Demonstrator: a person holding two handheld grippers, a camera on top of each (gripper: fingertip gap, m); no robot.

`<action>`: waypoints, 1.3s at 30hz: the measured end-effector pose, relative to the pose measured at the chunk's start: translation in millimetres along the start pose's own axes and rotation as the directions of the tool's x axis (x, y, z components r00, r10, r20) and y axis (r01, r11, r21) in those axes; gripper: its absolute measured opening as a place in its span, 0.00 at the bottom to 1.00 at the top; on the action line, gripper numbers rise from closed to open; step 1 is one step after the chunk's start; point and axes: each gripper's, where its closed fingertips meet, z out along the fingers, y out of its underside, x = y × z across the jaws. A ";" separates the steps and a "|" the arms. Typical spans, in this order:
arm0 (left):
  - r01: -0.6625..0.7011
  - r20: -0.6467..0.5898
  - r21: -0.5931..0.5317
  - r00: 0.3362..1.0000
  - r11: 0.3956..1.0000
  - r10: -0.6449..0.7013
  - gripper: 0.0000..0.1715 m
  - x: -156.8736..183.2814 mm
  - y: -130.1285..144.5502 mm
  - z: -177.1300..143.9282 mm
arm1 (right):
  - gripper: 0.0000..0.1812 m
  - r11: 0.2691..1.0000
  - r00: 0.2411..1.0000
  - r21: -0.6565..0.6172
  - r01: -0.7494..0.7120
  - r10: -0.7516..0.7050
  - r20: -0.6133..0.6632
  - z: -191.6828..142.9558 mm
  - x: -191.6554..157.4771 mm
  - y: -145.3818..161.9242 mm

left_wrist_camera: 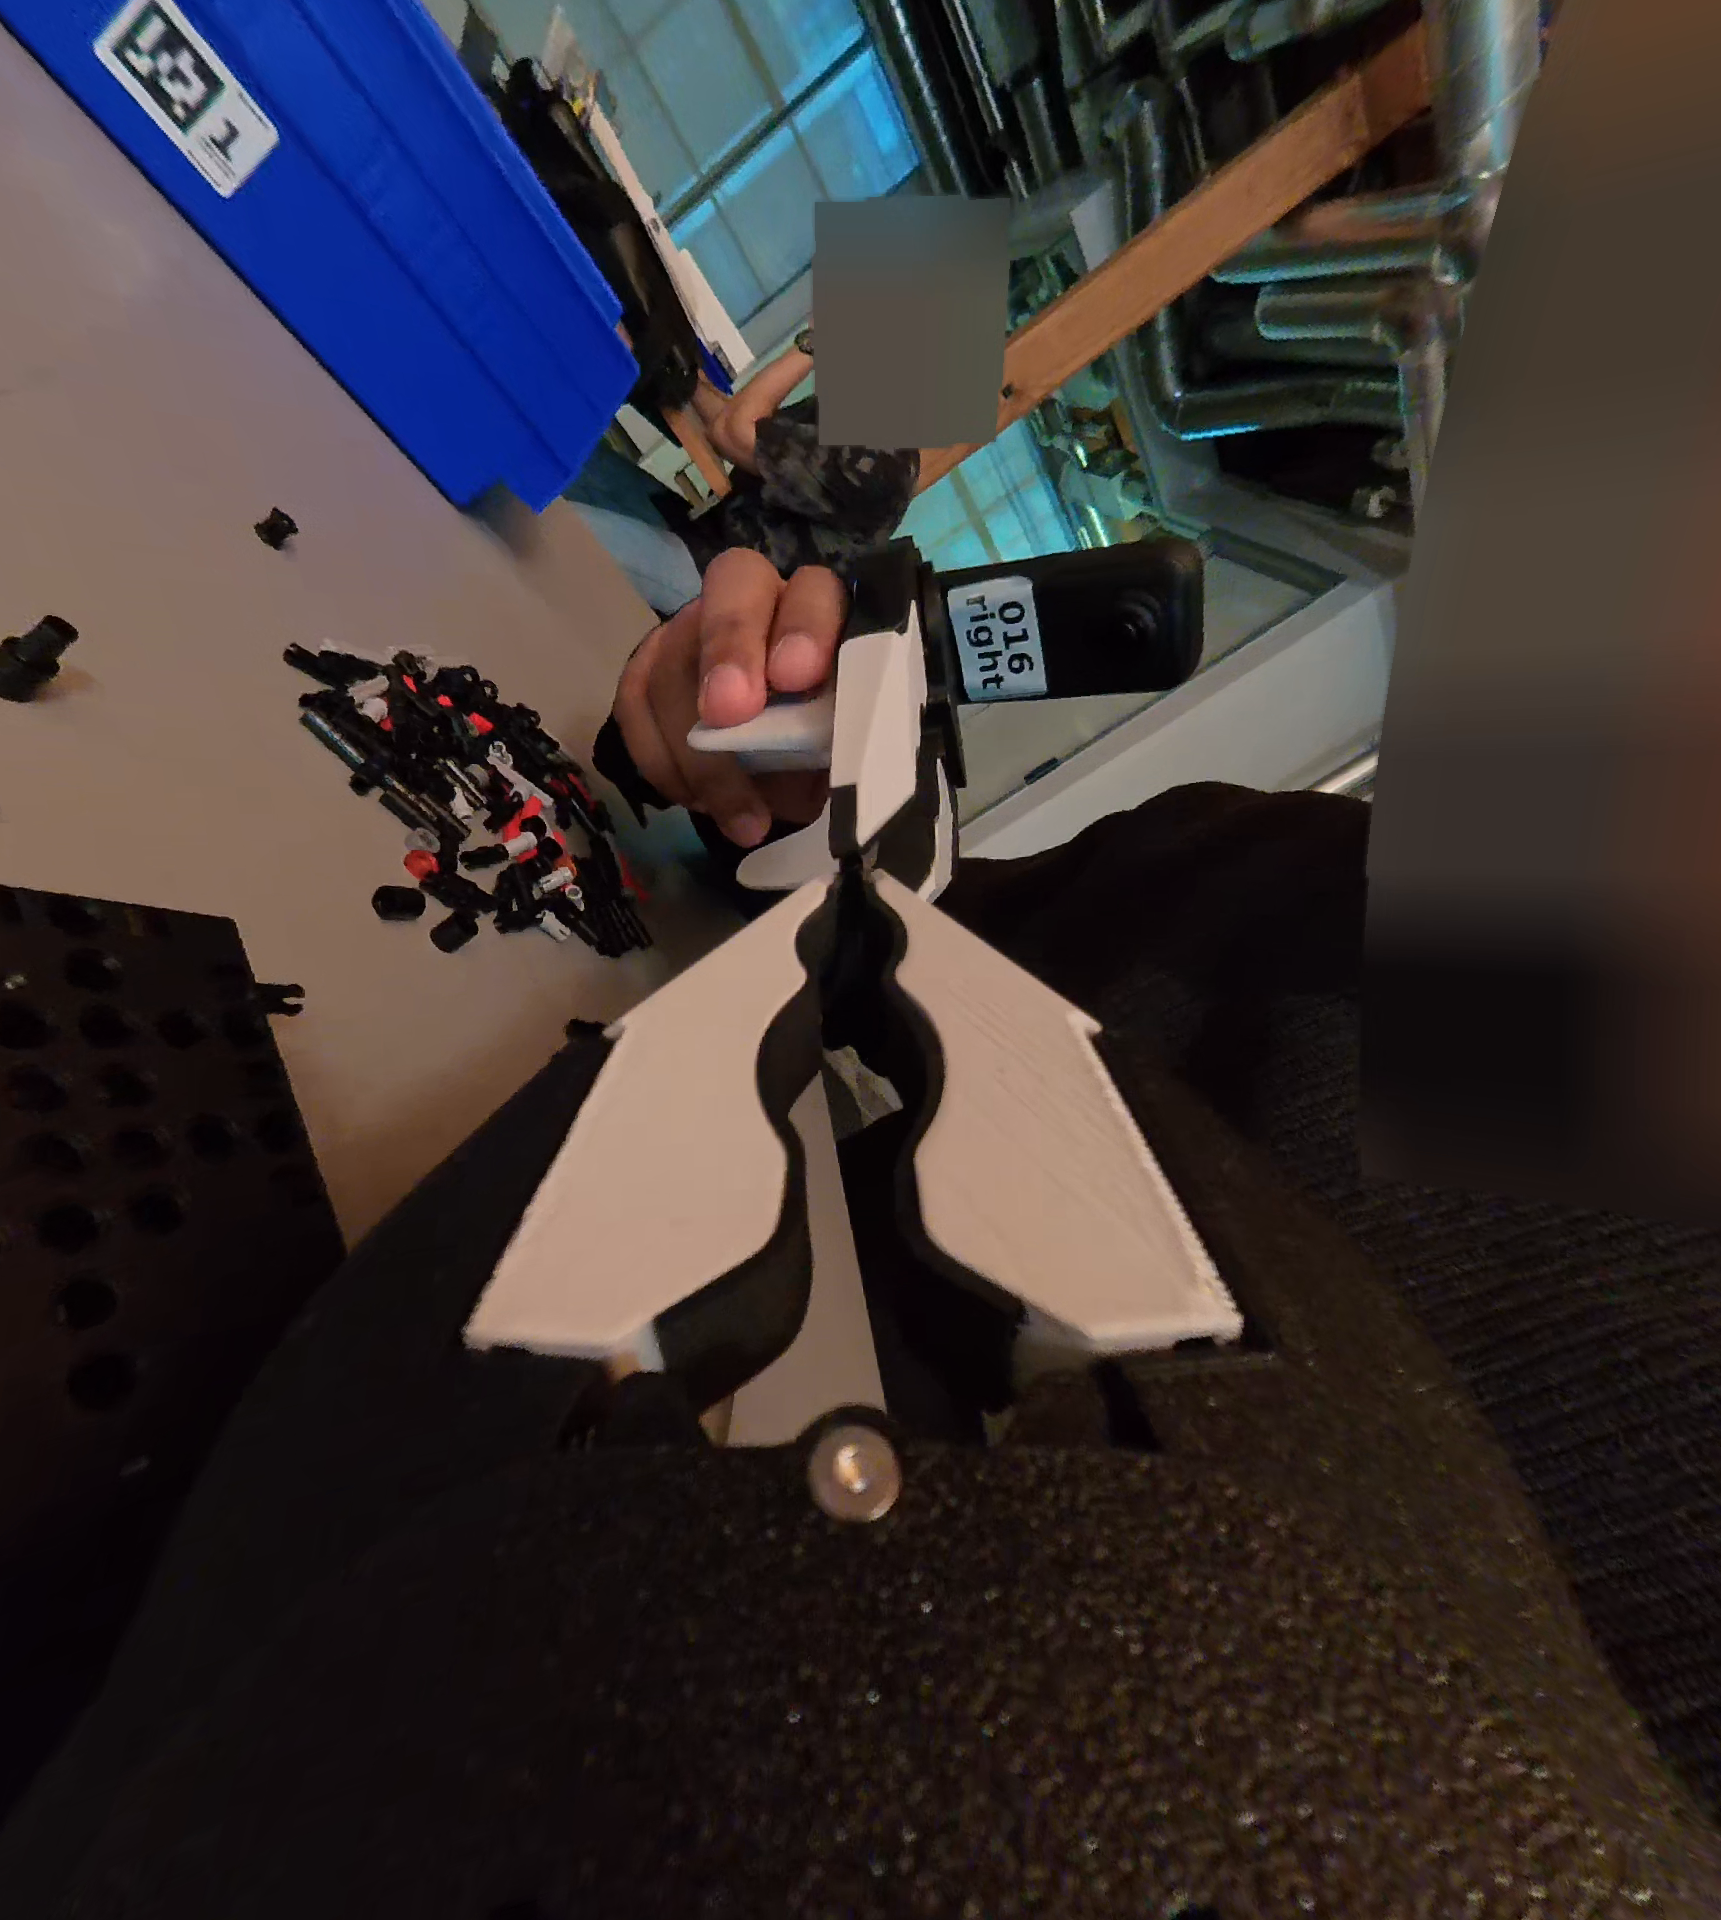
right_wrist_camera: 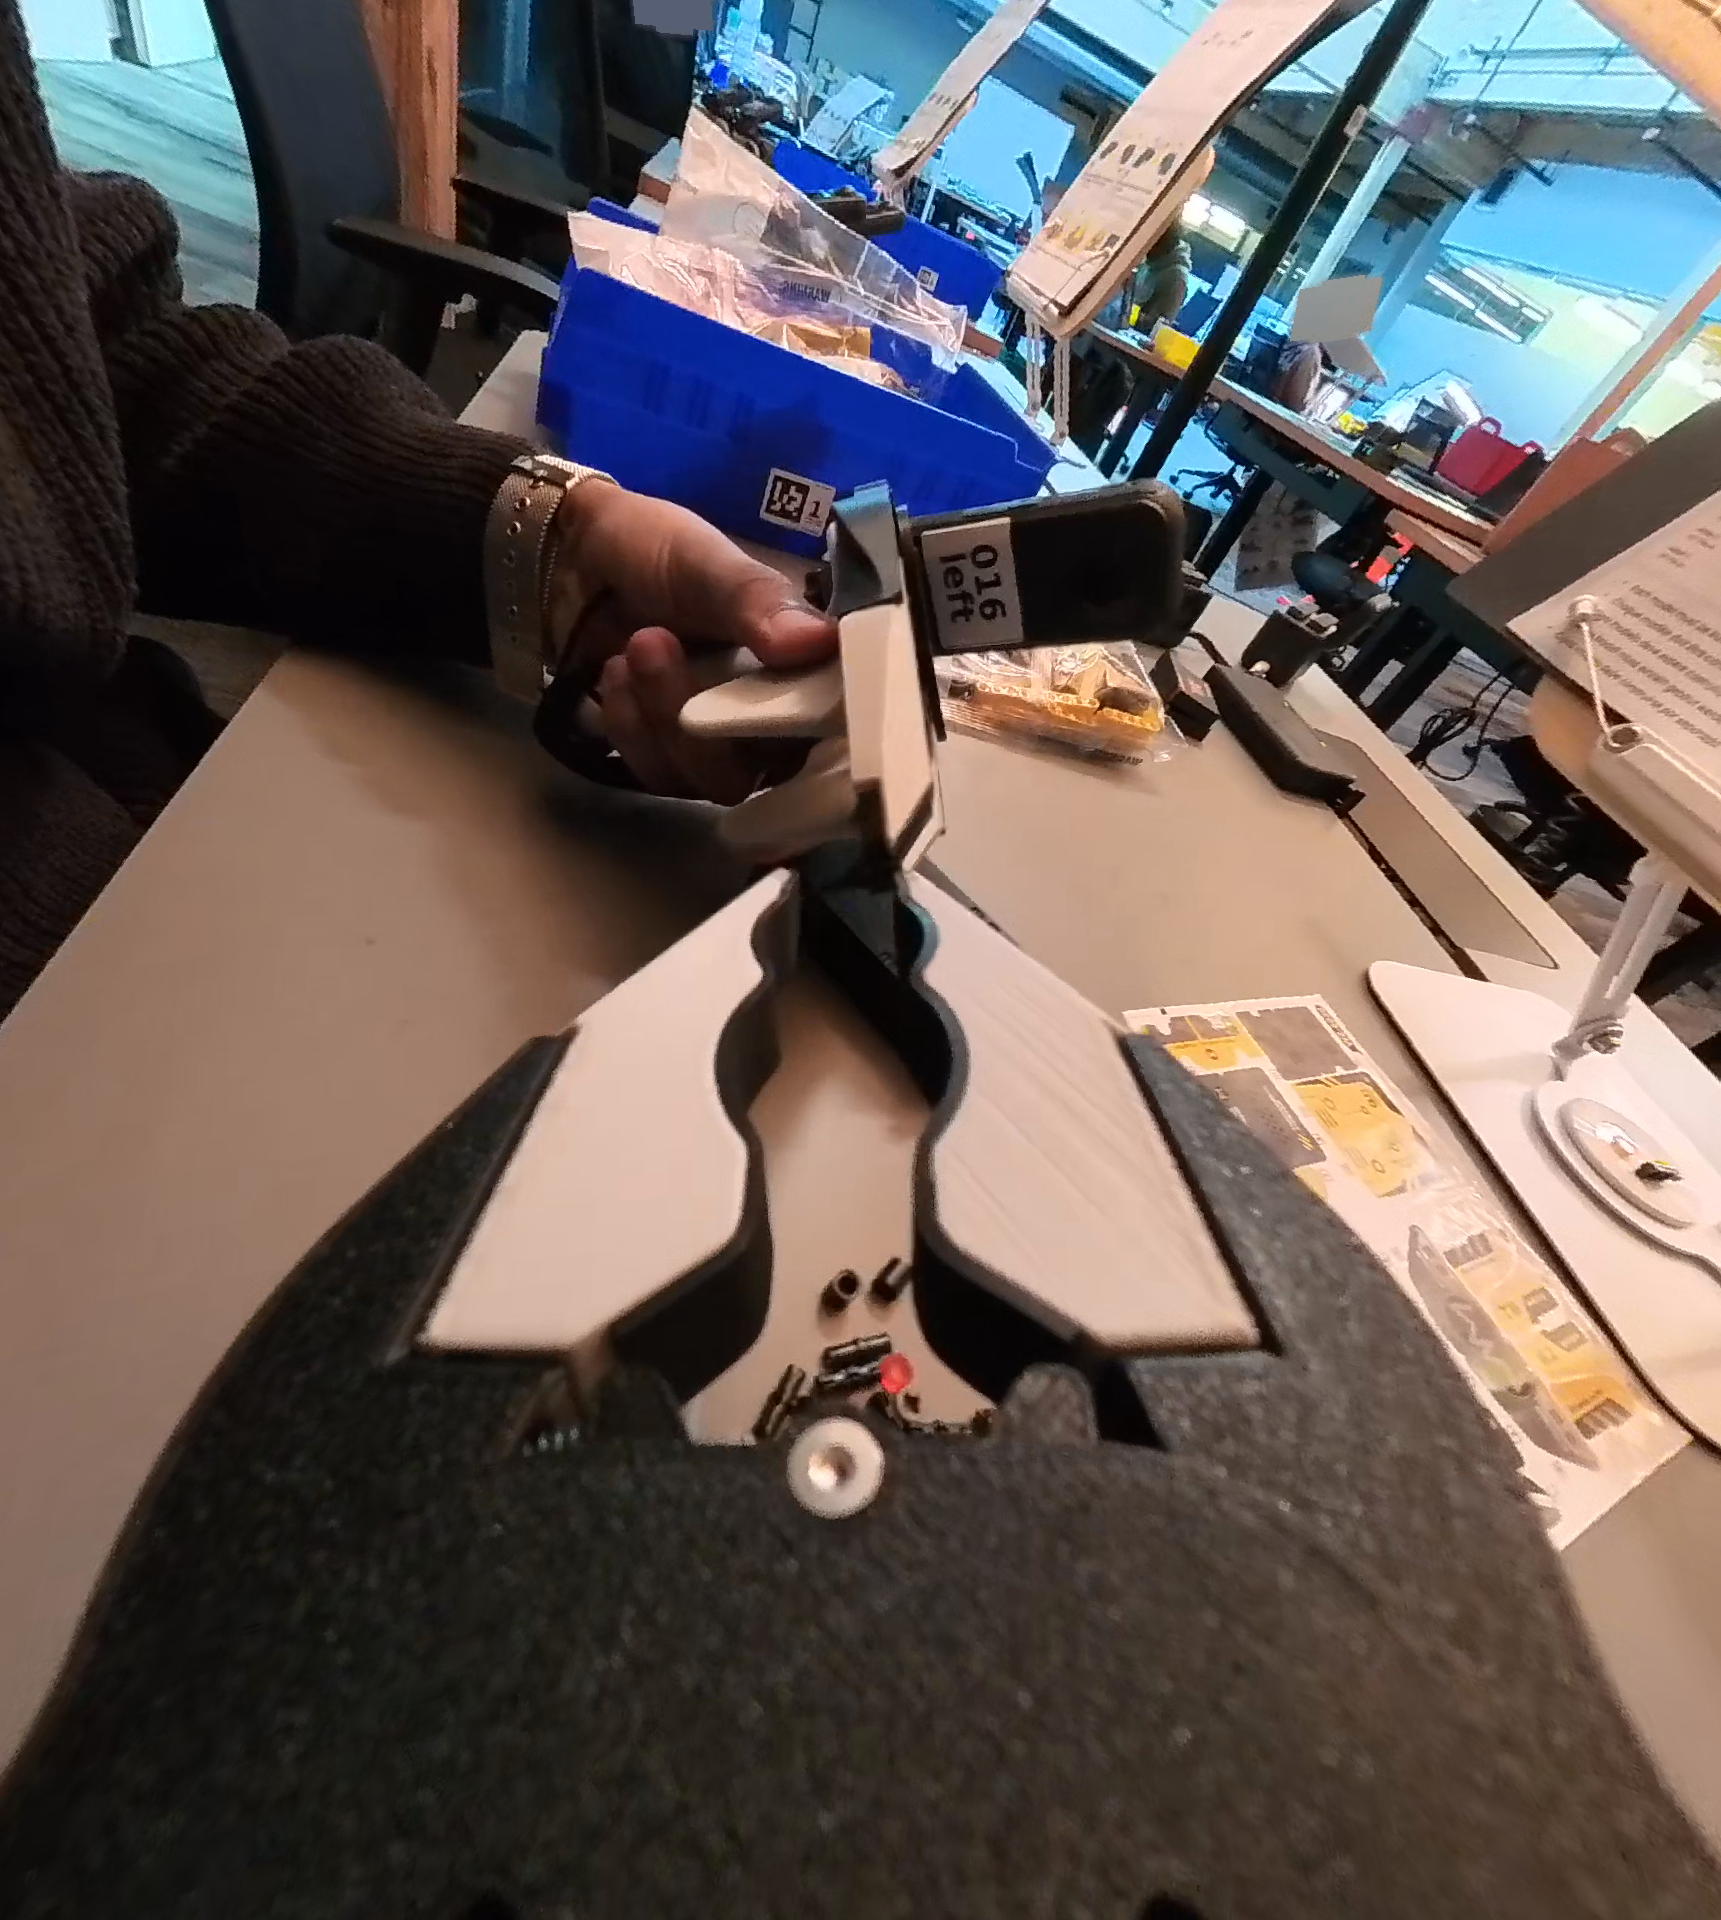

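Left gripper (left_wrist_camera: 851, 888) | fingers together | tip-to-tip with right gripper (right_wrist_camera: 856, 894) | parts pile (left_wrist_camera: 471, 790) beside

Tabletop (right_wrist_camera: 212, 935): grey, carries everything below.
Blue bin (right_wrist_camera: 731, 416): at far edge of tabletop, filled with clear plastic bags; white sticker on front wall.
Small parts pile (left_wrist_camera: 471, 800): black, red and grey pieces, heaped near tabletop edge.
Loose black pieces (left_wrist_camera: 25, 655): lying apart from the pile, toward the bin.
Black perforated board (left_wrist_camera: 56, 1122): flat, many round holes, beside the pile.
Sticker sheet (right_wrist_camera: 1355, 1164): yellow and black, flat, just beside a white stand base (right_wrist_camera: 1562, 1195).
Bag of yellow parts (right_wrist_camera: 1053, 696): clear, in the middle of tabletop.
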 end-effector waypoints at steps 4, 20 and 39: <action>0.000 -0.012 0.042 1.000 0.999 0.001 0.00 2.0 -6.7 -2.9 | 0.14 1.000 0.997 -0.005 0.004 -0.005 -0.073 1.9 9.3 0.7; -0.003 -0.021 0.097 1.000 0.995 0.005 0.00 2.9 -14.4 -6.3 | 0.09 0.977 0.918 -0.027 0.210 -0.207 -0.339 3.0 23.8 -9.6; 0.069 -0.182 0.081 0.982 0.994 -0.053 0.09 25.8 -11.9 -0.3 | 0.08 0.986 0.969 0.104 0.133 -0.108 -0.221 -0.4 10.2 -24.0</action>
